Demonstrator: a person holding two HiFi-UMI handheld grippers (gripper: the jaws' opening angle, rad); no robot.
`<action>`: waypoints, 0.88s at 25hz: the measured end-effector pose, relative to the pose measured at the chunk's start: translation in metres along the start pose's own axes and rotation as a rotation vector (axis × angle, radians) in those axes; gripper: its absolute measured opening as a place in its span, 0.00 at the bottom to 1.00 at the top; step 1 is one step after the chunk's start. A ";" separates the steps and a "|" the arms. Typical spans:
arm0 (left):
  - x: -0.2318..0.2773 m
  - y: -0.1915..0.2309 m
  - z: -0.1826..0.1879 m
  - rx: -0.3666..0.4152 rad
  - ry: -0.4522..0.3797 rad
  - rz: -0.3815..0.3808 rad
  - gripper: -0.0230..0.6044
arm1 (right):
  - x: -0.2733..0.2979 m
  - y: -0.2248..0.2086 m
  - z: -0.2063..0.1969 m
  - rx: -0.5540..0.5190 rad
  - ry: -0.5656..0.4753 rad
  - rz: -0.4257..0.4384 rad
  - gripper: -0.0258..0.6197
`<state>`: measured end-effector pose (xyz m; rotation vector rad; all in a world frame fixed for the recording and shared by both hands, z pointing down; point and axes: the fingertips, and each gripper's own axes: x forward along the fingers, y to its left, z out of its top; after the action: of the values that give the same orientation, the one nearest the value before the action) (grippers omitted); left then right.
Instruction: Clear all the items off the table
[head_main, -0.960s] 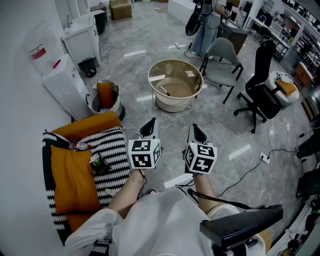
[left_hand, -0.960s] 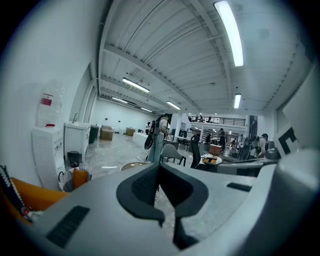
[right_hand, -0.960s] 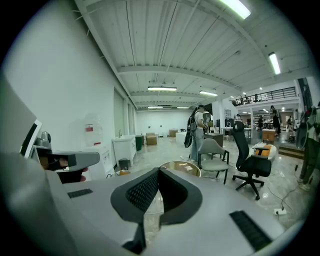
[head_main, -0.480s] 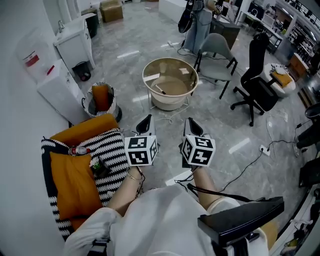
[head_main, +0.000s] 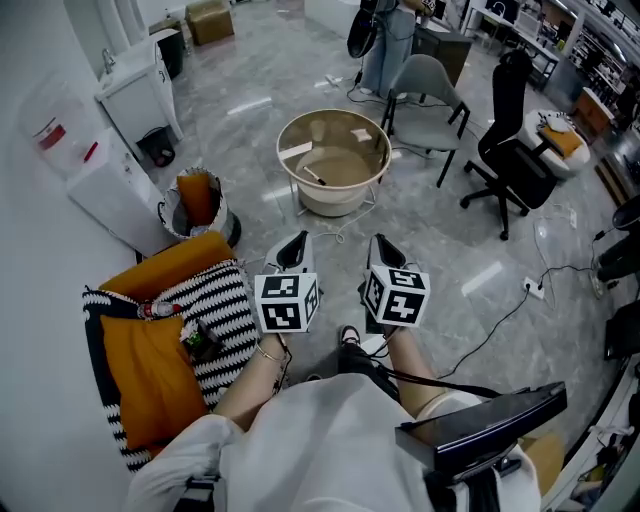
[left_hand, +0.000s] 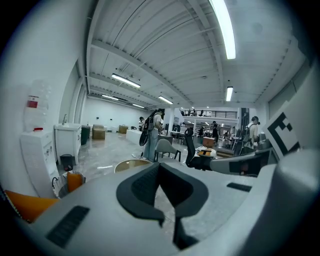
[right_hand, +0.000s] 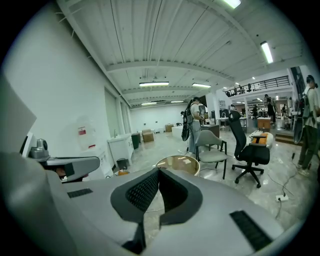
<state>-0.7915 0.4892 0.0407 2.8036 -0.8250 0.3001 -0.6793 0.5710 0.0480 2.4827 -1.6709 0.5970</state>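
We see a glossy, polished stone-look floor (head_main: 240, 150) that mirrors the ceiling lights. The round basin (head_main: 281, 150) looks like smooth beige plastic. The striped blanket (head_main: 215, 310) and the orange cushion (head_main: 140, 370) are soft, matt cloth. The left tongs (left_hand: 169, 217) and right tongs (right_hand: 150, 215) have matt grey plastic shells with dark, ribbed pads (left_hand: 142, 182).

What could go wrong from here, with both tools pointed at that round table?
Tripping, possibly: a black cable trails across the floor beside the person. Both the left gripper and right gripper are shut and empty, so they must open before reaching the round table. The thin stick on it looks small enough to slip a grasp.
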 end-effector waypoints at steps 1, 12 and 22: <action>0.006 -0.001 -0.001 0.000 0.006 -0.002 0.05 | 0.005 -0.003 0.000 0.000 0.004 0.000 0.08; 0.116 -0.005 0.020 -0.011 0.006 -0.003 0.05 | 0.093 -0.064 0.037 -0.035 0.025 0.005 0.08; 0.214 0.000 0.047 -0.040 0.012 0.048 0.05 | 0.176 -0.127 0.075 -0.037 0.050 0.030 0.08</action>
<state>-0.6089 0.3688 0.0490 2.7459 -0.8867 0.3047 -0.4866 0.4467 0.0611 2.4012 -1.6876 0.6204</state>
